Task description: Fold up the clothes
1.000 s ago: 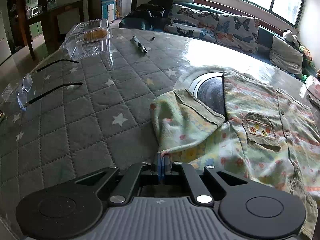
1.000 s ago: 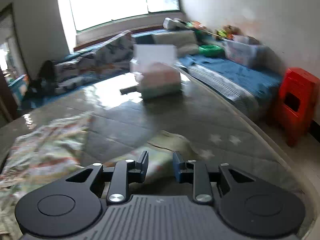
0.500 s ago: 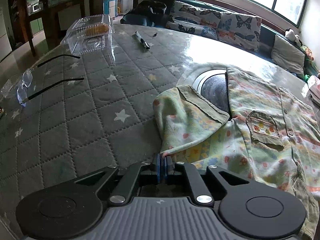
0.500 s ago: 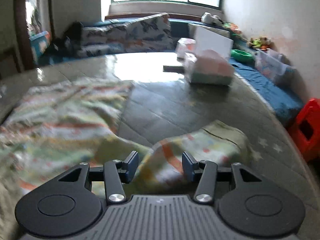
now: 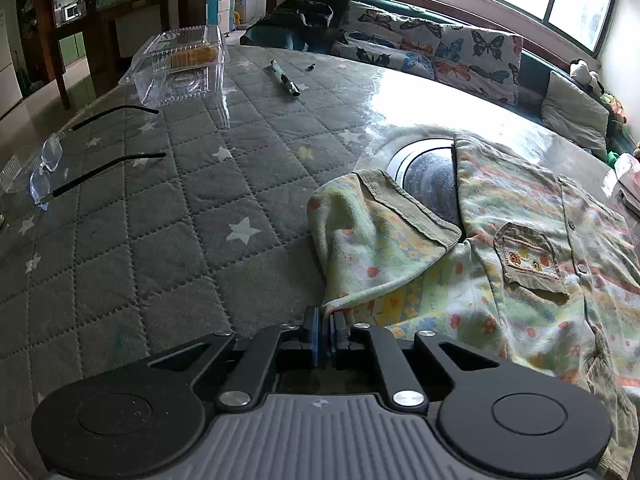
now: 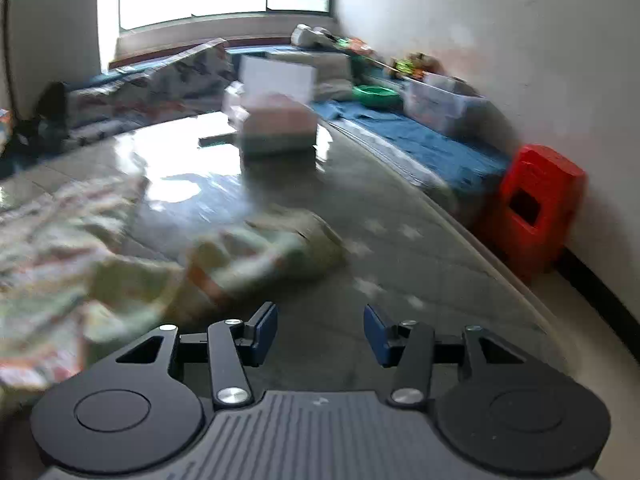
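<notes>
The left tool (image 5: 325,322) was clenched on the sleeve (image 5: 372,240) folded across the shirt (image 5: 532,280), while the right tool (image 6: 320,334) hovered released just short of the opposite sleeve (image 6: 264,256).

Right wrist view motion-blurred throughout, shirt sleeve (image 6: 260,256) smeared, box (image 6: 276,128) on table unreadable, shirt (image 5: 520,280) cut off at left wrist view's right edge, orange contents of clear container (image 5: 180,64) indistinct
</notes>
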Demonstrator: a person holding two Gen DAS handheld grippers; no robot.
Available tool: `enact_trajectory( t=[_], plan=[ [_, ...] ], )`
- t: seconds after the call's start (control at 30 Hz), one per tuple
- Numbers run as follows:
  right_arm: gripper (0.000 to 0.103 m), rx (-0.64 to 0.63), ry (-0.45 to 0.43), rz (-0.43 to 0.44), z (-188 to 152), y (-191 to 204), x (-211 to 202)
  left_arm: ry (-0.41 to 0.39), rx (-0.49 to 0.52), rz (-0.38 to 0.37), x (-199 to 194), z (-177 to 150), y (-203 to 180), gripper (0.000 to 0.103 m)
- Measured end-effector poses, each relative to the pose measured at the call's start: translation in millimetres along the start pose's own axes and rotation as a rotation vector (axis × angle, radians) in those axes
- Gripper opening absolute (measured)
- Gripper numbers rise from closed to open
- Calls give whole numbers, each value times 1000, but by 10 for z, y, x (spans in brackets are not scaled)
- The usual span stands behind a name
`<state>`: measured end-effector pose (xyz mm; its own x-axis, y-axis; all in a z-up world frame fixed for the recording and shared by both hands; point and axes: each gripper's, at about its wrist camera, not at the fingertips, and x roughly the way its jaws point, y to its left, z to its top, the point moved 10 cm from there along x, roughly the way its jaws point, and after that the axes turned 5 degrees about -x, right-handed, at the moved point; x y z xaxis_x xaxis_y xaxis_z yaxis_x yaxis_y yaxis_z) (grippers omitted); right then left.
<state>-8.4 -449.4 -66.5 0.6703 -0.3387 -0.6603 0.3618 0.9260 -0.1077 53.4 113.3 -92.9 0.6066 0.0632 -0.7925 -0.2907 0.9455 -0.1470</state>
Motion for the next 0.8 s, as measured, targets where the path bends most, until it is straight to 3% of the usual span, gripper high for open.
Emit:
enact_trajectory(
  t=[0.27,0.33,0.47,0.6,0.67,0.8],
  plan=[
    [47,-54,-24,145,441,535,275,-2,-11,2,-11,-6,6,10],
    [39,-65,-1,156,476,624,402,-3,-8,5,-11,-8,0,11],
    [24,-79,61,99,354,658,623,-4,-7,2,-13,-11,4,11],
    [6,-52,23,70,255,465,461,-2,-1,3,-10,-9,2,11],
    [4,-37,-6,34,217,312,344,-4,2,5,-8,-8,-2,11],
    [4,11,21,-10,6,16,220,-3,3,2,-6,-9,-7,14]
  ],
)
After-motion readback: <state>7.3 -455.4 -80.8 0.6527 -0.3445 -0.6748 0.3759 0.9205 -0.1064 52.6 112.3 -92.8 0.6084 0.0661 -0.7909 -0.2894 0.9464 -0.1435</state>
